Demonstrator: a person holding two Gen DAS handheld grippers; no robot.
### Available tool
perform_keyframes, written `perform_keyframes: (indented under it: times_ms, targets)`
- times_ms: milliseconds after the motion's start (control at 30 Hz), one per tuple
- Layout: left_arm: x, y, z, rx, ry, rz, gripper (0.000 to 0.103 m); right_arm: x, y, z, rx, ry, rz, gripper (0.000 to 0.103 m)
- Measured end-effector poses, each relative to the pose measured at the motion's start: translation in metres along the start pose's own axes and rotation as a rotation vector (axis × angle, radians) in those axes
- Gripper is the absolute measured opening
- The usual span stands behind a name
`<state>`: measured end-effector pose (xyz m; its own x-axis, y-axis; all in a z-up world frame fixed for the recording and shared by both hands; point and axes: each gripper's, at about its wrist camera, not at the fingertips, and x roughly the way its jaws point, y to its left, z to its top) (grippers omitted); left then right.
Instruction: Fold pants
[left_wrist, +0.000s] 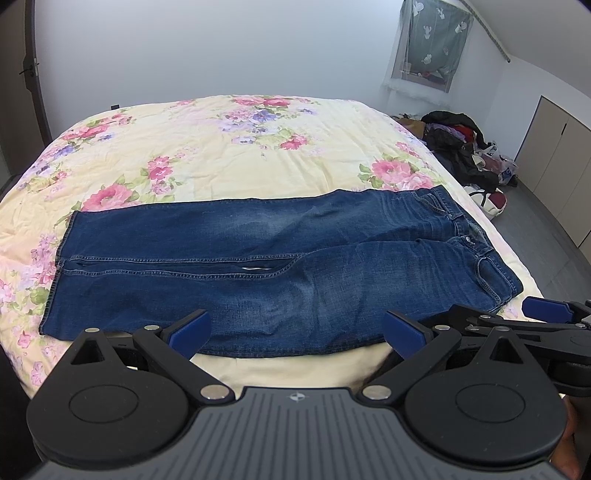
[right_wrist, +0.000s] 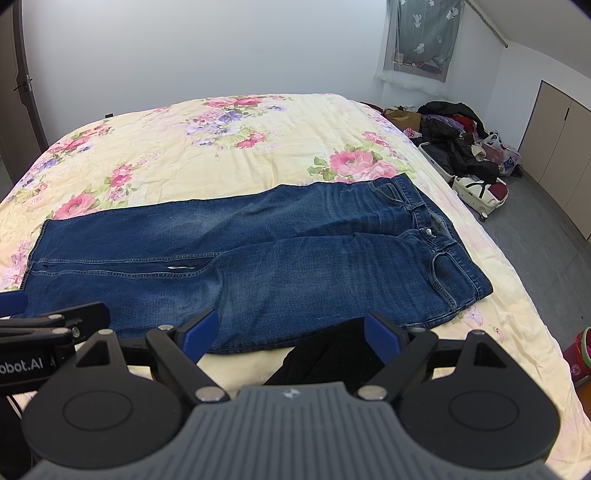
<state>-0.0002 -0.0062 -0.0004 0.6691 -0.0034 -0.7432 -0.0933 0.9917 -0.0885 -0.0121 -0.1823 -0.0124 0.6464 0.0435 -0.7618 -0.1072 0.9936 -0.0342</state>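
Observation:
A pair of blue jeans (left_wrist: 280, 266) (right_wrist: 258, 251) lies flat across the near part of the bed, legs side by side, hems at the left and waistband at the right. My left gripper (left_wrist: 295, 328) hovers open over the jeans' near edge, nothing between its blue pads. My right gripper (right_wrist: 291, 328) is open too, above the near edge by the hip, with a dark cloth (right_wrist: 328, 354) under it. Each gripper shows at the edge of the other's view: the right gripper (left_wrist: 546, 314) and the left gripper (right_wrist: 44, 321).
The bed carries a pale yellow floral cover (left_wrist: 221, 147) (right_wrist: 207, 155). To its right on the grey floor are a heap of dark clothes and bags (left_wrist: 465, 151) (right_wrist: 461, 147) and a white suitcase (right_wrist: 480, 192). Cupboards (right_wrist: 561, 147) line the right wall. A door (left_wrist: 22, 110) stands at left.

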Motion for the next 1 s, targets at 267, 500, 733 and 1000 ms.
perform_keyframes:
  times_ms: [267,500,733,1000]
  targets:
    - [-0.001,-0.008,-0.001,0.0,0.0,-0.001,0.103,-0.001,-0.001,0.0,0.0,0.001,-0.001,0.082]
    - [0.005,-0.014,-0.003,-0.006,0.013,0.001,0.103,0.001,-0.001,-0.002,-0.008,-0.014,-0.021,0.082]
    - [0.027,0.003,-0.004,-0.035,0.033,-0.003,0.103,0.02,-0.009,-0.003,0.003,-0.029,-0.018,0.082]
    - [0.062,0.038,-0.002,-0.128,0.001,-0.003,0.103,0.069,-0.029,-0.002,-0.004,-0.106,0.055,0.082]
